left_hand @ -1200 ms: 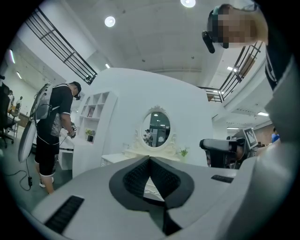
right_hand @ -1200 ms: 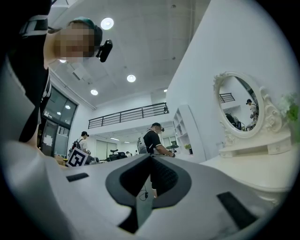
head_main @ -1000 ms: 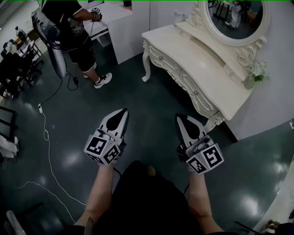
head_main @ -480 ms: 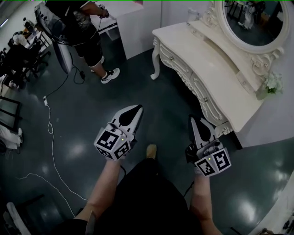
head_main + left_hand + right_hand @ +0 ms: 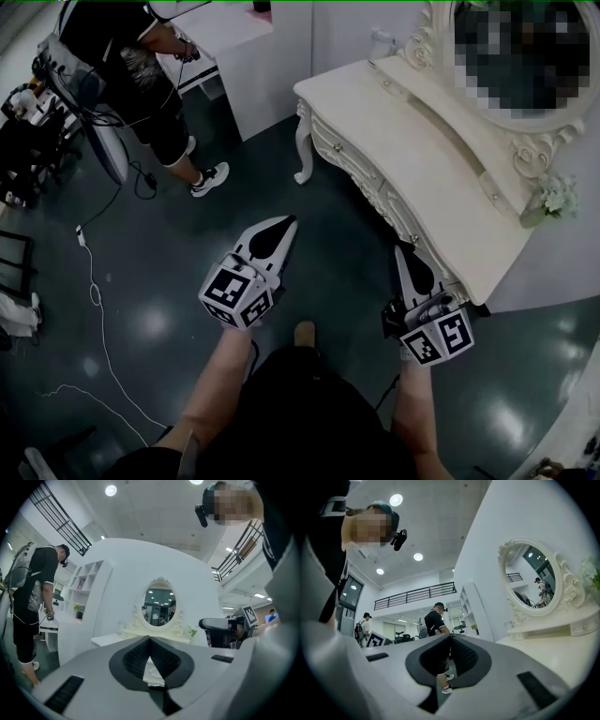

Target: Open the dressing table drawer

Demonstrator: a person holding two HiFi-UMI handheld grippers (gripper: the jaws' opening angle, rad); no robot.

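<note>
Head view: approach step, nothing contacted yet. The dressing table (image 5: pixel 422 141) fills the upper right of the frame, and its drawer front (image 5: pixel 366 183) sits flush and unopened along the near edge. The right gripper (image 5: pixel 401 249), lower right, is near the table's corner without touching it. The left gripper (image 5: pixel 285 222), centre, is over the floor and well apart. Both gripper views show the jaws clenched tip to tip, with nothing between them.

Next, as I judge it: part one gripper's jaws, line them up on a drawer knob (image 5: pixel 336 147), close on it and pull straight out.
</note>
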